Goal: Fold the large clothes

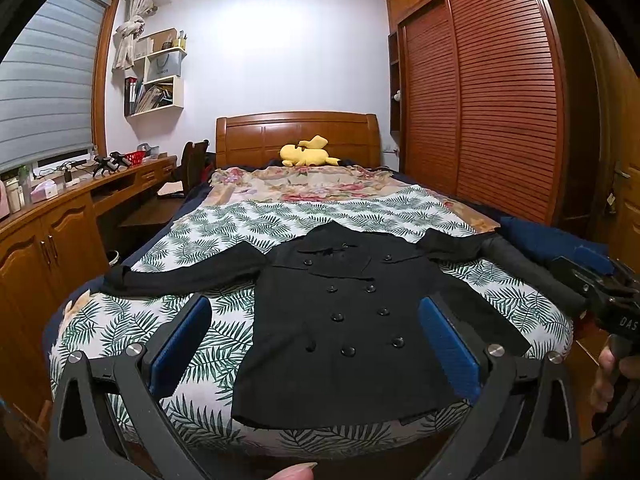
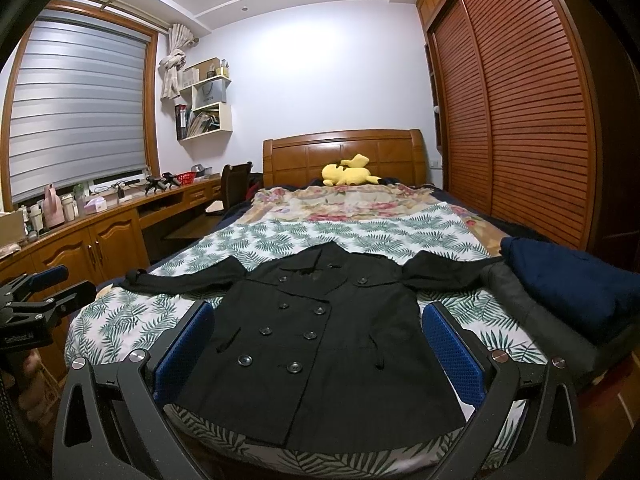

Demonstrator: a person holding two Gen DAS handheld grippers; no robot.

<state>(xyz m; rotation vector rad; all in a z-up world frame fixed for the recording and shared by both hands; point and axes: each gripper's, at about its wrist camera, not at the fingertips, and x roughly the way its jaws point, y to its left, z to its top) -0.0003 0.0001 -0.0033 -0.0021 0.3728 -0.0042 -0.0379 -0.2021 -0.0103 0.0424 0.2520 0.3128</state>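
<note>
A black double-breasted coat (image 1: 348,320) (image 2: 320,340) lies flat and face up on the leaf-print sheet at the foot of the bed (image 1: 224,220), both sleeves spread sideways. My left gripper (image 1: 316,320) hovers open above the coat's hem, blue pads wide apart and holding nothing. My right gripper (image 2: 318,322) is likewise open over the hem with nothing between its blue pads. The right gripper also shows at the right edge of the left wrist view (image 1: 600,288), and the left gripper at the left edge of the right wrist view (image 2: 40,292).
A folded navy garment (image 2: 572,280) and a grey one (image 2: 532,312) lie at the bed's right edge. A yellow plush toy (image 1: 308,151) sits by the headboard. A wooden desk with clutter (image 1: 60,200) runs along the left; a slatted wardrobe (image 1: 500,100) stands on the right.
</note>
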